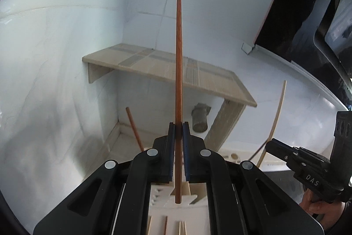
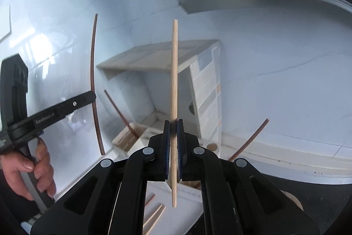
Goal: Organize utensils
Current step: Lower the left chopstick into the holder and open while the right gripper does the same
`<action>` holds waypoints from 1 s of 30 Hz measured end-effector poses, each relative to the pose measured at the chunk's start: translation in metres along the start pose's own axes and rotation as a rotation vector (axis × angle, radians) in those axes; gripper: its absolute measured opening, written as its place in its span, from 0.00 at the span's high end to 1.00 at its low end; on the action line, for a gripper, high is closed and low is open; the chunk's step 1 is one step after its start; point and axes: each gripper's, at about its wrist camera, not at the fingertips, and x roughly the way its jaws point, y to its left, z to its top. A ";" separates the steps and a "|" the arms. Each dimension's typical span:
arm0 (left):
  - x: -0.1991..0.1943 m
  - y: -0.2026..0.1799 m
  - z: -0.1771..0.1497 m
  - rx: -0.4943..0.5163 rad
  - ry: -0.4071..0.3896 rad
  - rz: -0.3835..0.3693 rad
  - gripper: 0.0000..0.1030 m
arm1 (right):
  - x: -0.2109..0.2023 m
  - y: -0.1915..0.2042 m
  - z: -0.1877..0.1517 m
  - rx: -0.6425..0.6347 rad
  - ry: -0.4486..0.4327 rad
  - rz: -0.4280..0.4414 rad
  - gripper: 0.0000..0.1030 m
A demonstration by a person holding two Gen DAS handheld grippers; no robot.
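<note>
Dark brown, a chopstick point(image 1: 178, 85) stands upright, clamped in the left gripper point(image 1: 178, 131). The right gripper point(image 2: 173, 124) pinches a pale bamboo chopstick point(image 2: 173, 89).

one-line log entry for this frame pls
left gripper: shut on dark chopstick | right gripper: shut on light chopstick | both chopsticks upright

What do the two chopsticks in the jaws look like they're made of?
Dark chopstick in the left gripper: reddish-brown wood, smooth, perhaps stained or lacquered. Pale chopstick in the right gripper: likely bamboo or unfinished light wood, matte with faint grain.
</note>
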 end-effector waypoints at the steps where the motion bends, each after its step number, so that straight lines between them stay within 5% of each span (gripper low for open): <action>1: 0.002 -0.001 0.001 0.001 -0.008 -0.003 0.94 | -0.002 -0.003 0.002 0.008 -0.014 -0.002 0.94; 15: 0.030 0.014 -0.006 -0.033 -0.088 0.002 0.94 | 0.018 -0.017 -0.007 0.041 -0.169 -0.043 0.94; 30: 0.053 0.018 -0.030 0.016 -0.028 0.026 0.94 | 0.039 -0.010 -0.033 0.036 -0.117 -0.083 0.94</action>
